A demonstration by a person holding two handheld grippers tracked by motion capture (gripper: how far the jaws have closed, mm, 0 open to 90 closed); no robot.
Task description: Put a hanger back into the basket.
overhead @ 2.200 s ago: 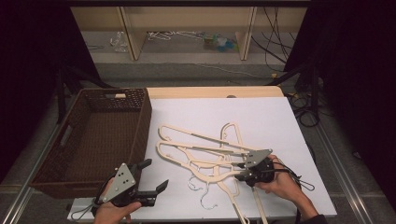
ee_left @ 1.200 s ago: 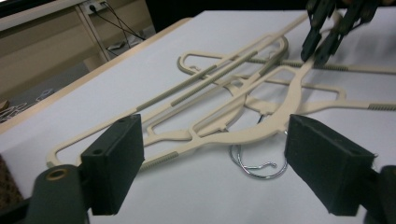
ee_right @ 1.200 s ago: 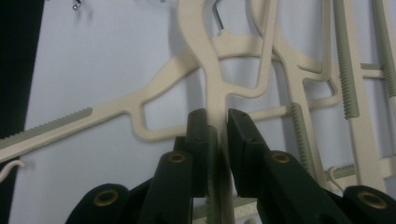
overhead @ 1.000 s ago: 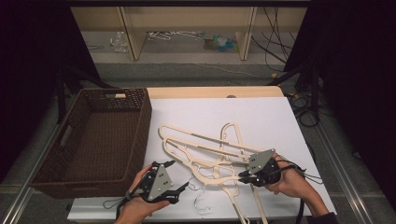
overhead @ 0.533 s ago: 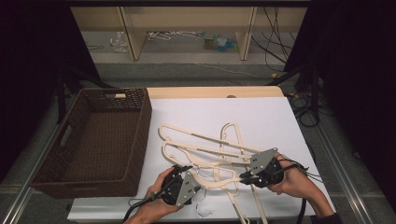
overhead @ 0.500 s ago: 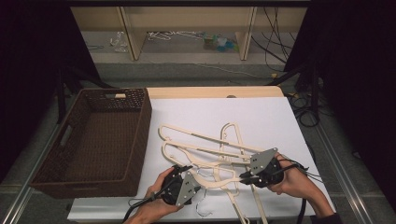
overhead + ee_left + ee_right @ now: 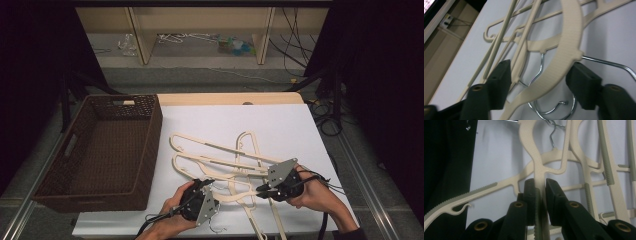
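The right tongs [image 7: 540, 192] were clenched on the flat cream arm of a plastic hanger [image 7: 534, 157], their black pads pressed against both of its faces. In the high view these right tongs [image 7: 261, 188] sat at the near right of the pile of hangers [image 7: 225, 160] on the white bench [image 7: 280, 120]. The left tongs [image 7: 540, 85] stood partly apart and had just been closing; a broad, finely ribbed hanger arm [image 7: 566, 47] and a thinner bar ran between the pads, which did not press on either. From above, the left tongs [image 7: 209, 184] lay at the near left edge of the pile. The hangers were slim, curved, matte cream plastic with notched, serrated shoulders, and bright steel wire hooks [image 7: 554, 107] curled under them. A dark brown woven basket [image 7: 150, 145], rectangular, stood just left of the bench's white sheet
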